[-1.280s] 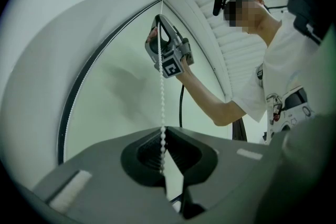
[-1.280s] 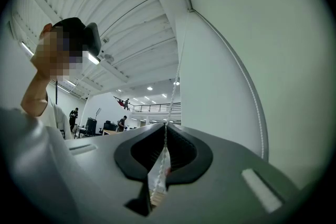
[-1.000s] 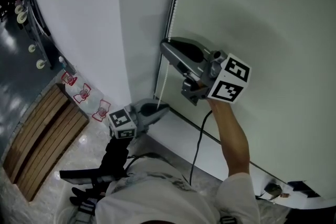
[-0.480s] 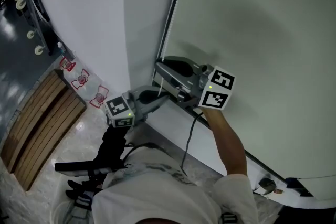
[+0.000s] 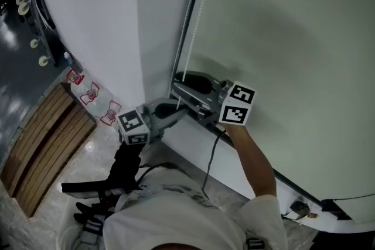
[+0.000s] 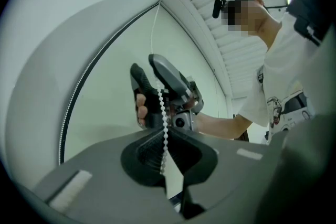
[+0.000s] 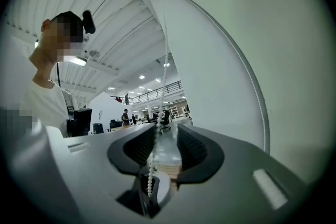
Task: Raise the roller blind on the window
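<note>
The pale green roller blind [image 5: 293,38] covers the window. Its white bead chain [image 5: 198,14] hangs along the dark frame at the blind's left edge. My right gripper [image 5: 180,84] points at the chain low down, just above my left gripper [image 5: 183,111]. In the right gripper view its jaws [image 7: 164,139] have just been opening: they stand open, with the chain [image 7: 152,170] loose between the pads. In the left gripper view my left gripper [image 6: 165,136] is shut on the chain [image 6: 164,113], with the right gripper [image 6: 168,78] right behind it.
A white wall [image 5: 88,20] runs left of the window, and the white sill [image 5: 193,146] lies below the grippers. A slatted wooden bench [image 5: 41,149] and red-and-white items [image 5: 91,92] are on the floor at left. Small objects [image 5: 302,208] lie on the sill at right.
My right gripper has come down along the chain until it is just above the left gripper. The left gripper has stayed where it was.
</note>
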